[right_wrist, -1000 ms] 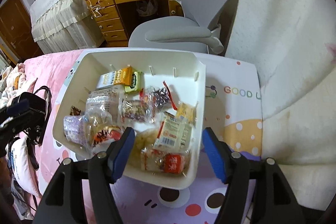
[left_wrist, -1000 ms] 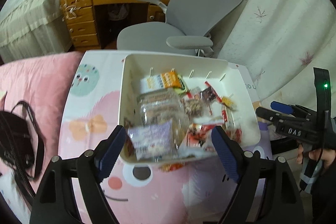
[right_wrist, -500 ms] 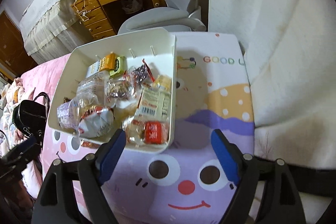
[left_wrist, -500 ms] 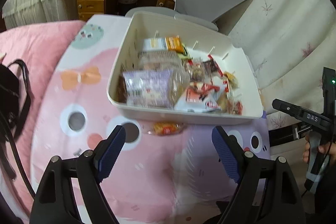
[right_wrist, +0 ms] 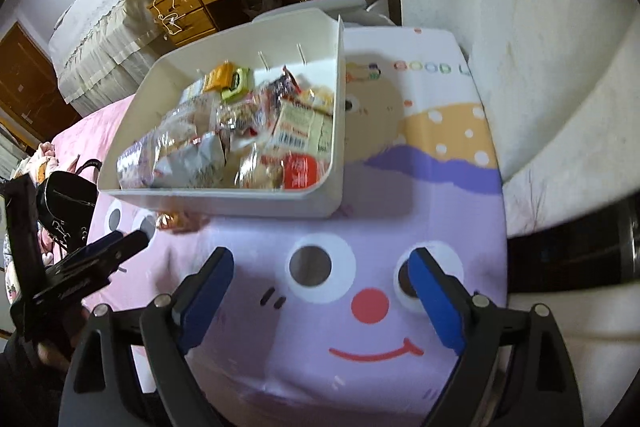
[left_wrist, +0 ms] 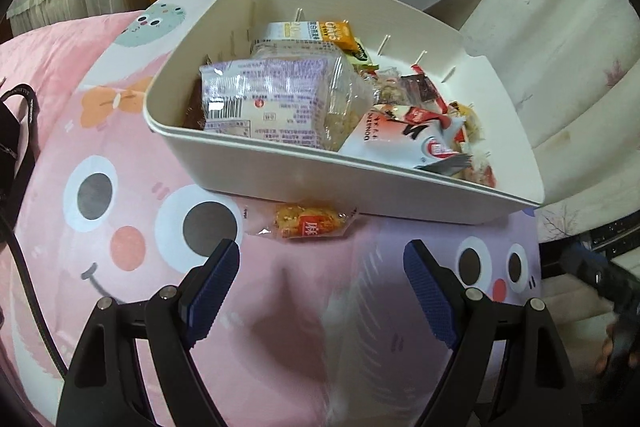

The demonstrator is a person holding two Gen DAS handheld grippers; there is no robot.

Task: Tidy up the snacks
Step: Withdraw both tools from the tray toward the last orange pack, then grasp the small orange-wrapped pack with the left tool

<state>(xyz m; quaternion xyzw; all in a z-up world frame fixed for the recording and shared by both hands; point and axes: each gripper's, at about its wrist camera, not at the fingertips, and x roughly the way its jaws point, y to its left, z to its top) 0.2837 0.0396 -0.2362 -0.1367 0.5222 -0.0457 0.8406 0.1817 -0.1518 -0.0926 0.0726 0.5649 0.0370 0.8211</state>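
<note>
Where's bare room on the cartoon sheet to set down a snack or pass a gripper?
Free: the purple smiling face in front of the white bin, under the right gripper, whose jaws are opening on nothing; also the pink face left of the left gripper. Crowded: the bin itself, heaped with packets, and its front wall where the loose orange snack lies.

Dim indoor light; fisheye warp, motion blur.
</note>
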